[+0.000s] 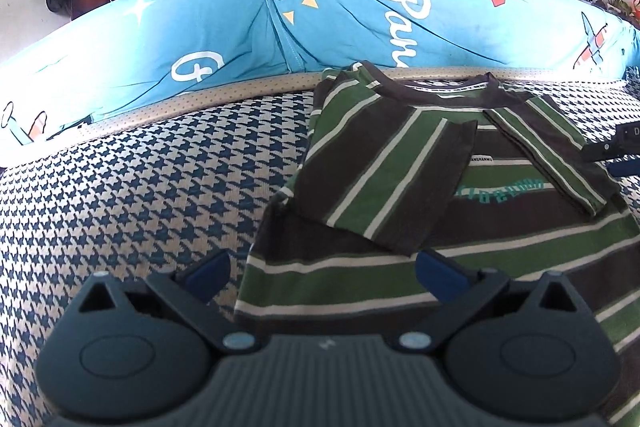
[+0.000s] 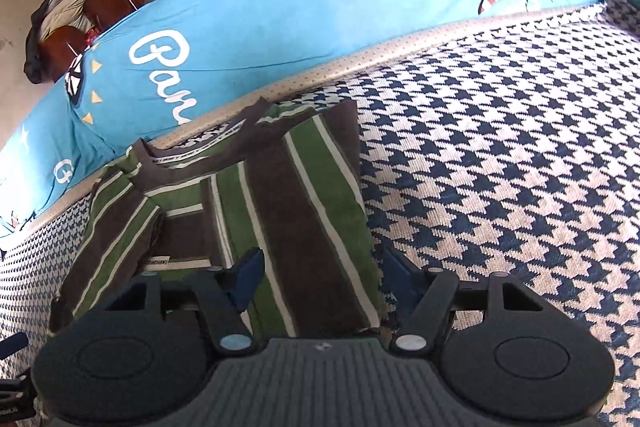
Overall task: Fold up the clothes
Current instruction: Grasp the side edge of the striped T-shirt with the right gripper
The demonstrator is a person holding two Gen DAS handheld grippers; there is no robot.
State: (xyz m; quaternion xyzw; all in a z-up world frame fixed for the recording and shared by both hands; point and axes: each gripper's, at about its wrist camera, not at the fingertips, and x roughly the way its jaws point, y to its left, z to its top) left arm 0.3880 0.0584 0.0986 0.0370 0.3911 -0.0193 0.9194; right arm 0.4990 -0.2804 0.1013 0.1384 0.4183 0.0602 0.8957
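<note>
2 sleeves already lie folded inward on the striped shirt (image 1: 400, 187), flat on the houndstooth sofa seat (image 1: 140, 187). Left gripper (image 1: 320, 269) and right gripper (image 2: 320, 273) gape, empty; pinch both hem corners evenly.

We see bright, even daylight, soft shadows only. Both views sharp at centre, strong fisheye bending toward edges, dark vignette in top corners. Mild glare on glossy black plastic gripper housings; distant room slightly soft.
</note>
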